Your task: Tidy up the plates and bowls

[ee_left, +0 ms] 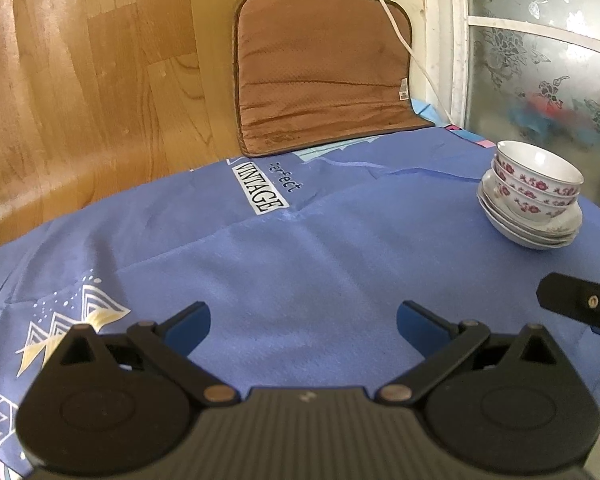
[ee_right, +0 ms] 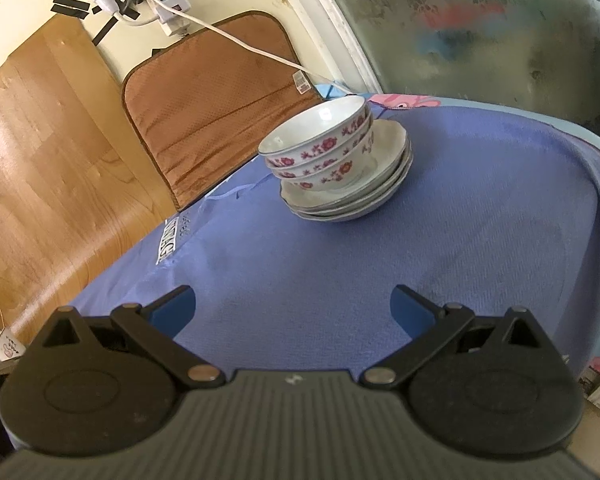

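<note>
Both grippers gape, holding nothing. Only the right wrist view shows the power strip (ee_right: pixel 168 4). Bowls (ee_right: pixel 320 148) on plates (ee_right: pixel 348 196) sit ahead of the right gripper (ee_right: pixel 292 304), far right of the left gripper (ee_left: pixel 303 320).

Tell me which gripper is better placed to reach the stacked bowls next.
Probably the right gripper: the bowls, nested on the plates, sit almost straight ahead of its open jaws. From the left gripper, also open, they lie far off to its right.

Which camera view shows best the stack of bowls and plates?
The right wrist view: the stack of bowls and plates stands near the middle, large, with the top bowl's inside visible. The left wrist view shows the same stack smaller, at the right side.
</note>
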The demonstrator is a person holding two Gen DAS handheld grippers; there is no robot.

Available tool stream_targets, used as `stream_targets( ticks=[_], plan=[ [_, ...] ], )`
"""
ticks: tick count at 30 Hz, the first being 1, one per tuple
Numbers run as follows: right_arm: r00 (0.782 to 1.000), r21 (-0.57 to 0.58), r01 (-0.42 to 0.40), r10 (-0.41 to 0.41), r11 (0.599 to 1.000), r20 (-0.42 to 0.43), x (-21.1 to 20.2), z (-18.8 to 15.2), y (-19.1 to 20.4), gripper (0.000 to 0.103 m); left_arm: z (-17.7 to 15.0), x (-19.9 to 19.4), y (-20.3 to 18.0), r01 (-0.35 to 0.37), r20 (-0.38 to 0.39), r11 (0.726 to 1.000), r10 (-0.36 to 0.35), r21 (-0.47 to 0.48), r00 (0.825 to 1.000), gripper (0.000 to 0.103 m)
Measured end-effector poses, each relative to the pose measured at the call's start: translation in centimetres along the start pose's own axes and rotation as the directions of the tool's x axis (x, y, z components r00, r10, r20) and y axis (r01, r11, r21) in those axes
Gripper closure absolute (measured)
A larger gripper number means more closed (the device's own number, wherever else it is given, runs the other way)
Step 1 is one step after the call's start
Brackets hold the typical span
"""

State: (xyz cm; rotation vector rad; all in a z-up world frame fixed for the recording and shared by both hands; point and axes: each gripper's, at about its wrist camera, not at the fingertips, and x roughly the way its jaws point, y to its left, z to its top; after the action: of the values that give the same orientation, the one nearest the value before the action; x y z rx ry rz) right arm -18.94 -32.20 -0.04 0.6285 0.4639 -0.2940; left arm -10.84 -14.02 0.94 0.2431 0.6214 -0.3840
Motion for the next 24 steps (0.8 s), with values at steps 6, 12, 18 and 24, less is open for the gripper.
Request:
stream_targets(
  ticks=[6, 12, 18, 24],
  plan=[
    [1.000, -0.004, 0.000, 0.000, 1.000, 0.009, 0.0, 0.0, 0.0, 0.000, 0.0, -0.1, -0.9, -0.056, 0.007, 0.997, 0.055, 0.053, 0.998, 0.000],
    [1.000, -0.007, 0.000, 0.000, 1.000, 0.012, 0.0, 0.0, 0.0, 0.000, 0.0, -0.1, -1.1, -0.044, -0.006, 0.997, 0.044, 0.065, 0.999, 0.000],
    [1.000, -0.011, -0.004, 0.004, 1.000, 0.012, 0.1, 0.0, 0.1, 0.000, 0.0, -0.2, -1.0, -0.046, -0.004, 0.997, 0.046, 0.059, 0.999, 0.000],
    [1.000, -0.015, -0.004, 0.005, 1.000, 0.015, 0.0, 0.1, 0.1, 0.000, 0.0, -0.1, -1.0, -0.048, -0.012, 0.997, 0.049, 0.058, 0.999, 0.000]
  ],
)
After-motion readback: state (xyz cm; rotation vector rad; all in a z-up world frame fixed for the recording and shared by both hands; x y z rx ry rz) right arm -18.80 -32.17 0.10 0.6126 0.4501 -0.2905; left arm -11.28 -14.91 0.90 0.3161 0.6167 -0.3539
